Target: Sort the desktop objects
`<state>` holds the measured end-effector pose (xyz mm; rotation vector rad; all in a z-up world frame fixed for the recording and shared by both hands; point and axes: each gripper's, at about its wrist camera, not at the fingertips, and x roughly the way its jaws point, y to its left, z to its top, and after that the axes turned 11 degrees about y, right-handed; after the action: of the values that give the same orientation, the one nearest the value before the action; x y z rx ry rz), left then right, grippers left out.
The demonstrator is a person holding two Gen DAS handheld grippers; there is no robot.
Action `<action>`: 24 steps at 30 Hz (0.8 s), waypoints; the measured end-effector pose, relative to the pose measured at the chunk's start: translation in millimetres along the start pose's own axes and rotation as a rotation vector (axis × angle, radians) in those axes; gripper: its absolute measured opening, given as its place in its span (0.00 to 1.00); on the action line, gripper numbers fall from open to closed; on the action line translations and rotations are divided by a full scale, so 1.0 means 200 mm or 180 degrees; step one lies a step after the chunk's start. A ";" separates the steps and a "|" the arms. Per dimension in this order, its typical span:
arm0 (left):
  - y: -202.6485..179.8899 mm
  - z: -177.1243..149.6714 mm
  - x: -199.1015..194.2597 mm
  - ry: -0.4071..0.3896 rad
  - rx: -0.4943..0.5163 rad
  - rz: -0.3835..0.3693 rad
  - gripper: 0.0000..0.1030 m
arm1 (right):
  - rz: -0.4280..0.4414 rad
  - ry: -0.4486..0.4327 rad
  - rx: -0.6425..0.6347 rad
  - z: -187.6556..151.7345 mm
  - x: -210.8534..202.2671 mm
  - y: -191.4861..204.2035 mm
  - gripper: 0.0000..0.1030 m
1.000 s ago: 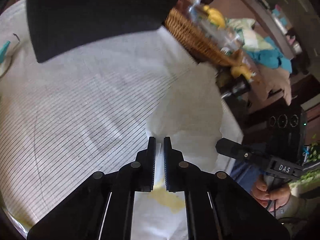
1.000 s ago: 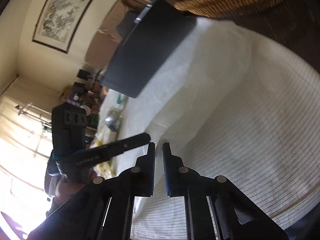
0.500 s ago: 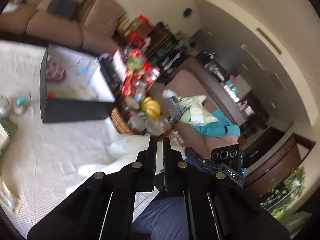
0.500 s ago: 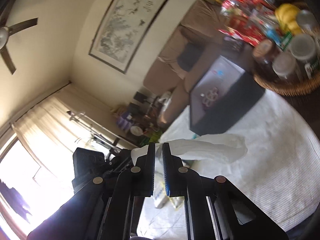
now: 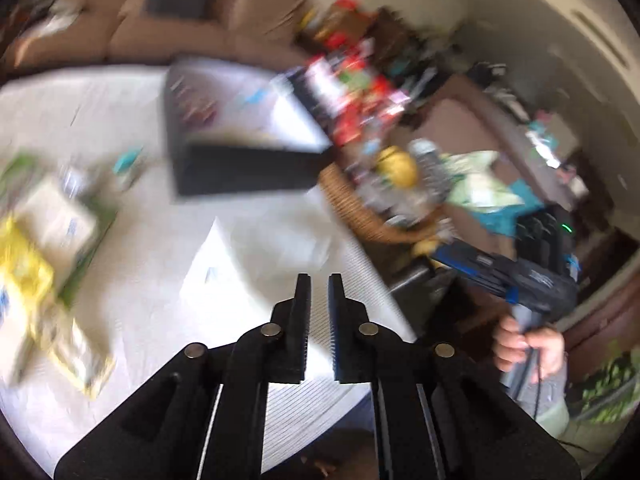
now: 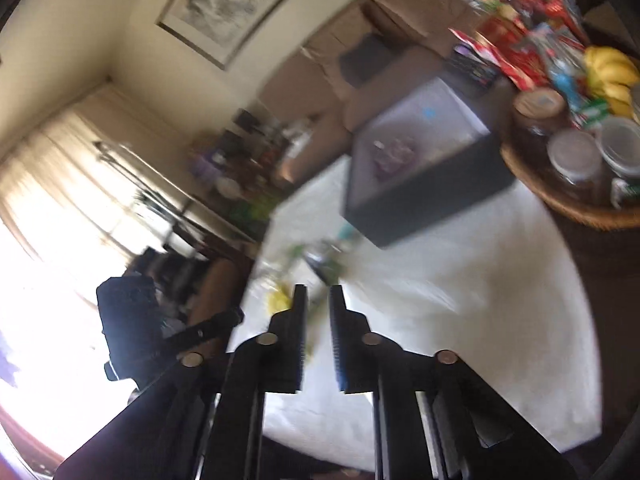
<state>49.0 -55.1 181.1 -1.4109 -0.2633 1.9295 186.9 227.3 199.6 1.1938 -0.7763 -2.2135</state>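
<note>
White cloth (image 5: 256,256) is seen below the left claw (image 5: 319,280) and right claw (image 6: 318,292); both are opening, empty.

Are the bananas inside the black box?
No, the bananas lie in the wicker basket beside the black box.

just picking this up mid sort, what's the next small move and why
Probably swing the left gripper toward the yellow and green packets on the white cloth. Both grippers' jaws are opening with nothing between them, and those packets lie outside the black box.
</note>
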 end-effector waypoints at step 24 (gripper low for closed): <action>0.78 -0.21 0.22 -0.0519 -0.1100 -0.1018 0.68 | -0.0883 0.1810 -0.1391 0.45 1.37 0.09 0.58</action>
<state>12.8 -148.2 47.2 -1.3252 -0.8811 1.7871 -21.3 55.6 96.3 1.6422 0.1015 -1.9353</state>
